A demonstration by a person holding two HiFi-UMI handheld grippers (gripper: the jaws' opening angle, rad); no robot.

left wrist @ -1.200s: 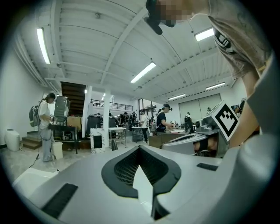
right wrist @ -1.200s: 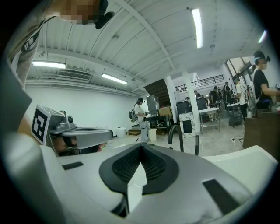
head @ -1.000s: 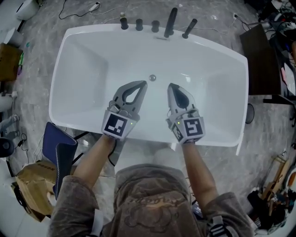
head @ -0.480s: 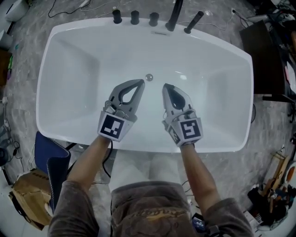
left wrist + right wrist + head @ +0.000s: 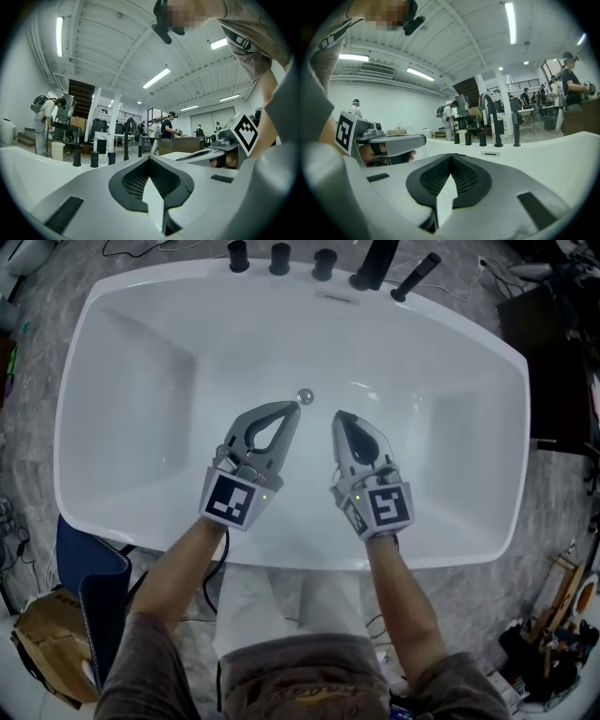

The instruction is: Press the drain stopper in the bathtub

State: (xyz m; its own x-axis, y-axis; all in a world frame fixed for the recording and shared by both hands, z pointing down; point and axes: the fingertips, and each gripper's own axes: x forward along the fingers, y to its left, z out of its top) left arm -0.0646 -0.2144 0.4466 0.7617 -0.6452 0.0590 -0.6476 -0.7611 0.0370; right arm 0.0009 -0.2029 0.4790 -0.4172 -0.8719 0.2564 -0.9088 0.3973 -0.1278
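left gripper (image 5: 292,410), jaws together and empty, makes a blunt tip just near of the drain stopper (image 5: 304,396), likely for pressing; right gripper (image 5: 339,416) likewise closed, empty.

Bathtub (image 5: 122,381) floor open around drain stopper (image 5: 304,396) (faucets (image 5: 375,263) line far rim).

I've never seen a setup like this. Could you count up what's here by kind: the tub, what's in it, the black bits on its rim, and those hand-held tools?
Bathtub: 1
Drain stopper: 1
Black tap fittings on the far rim: 5
Grippers, the left gripper and the right gripper: 2
Total: 9
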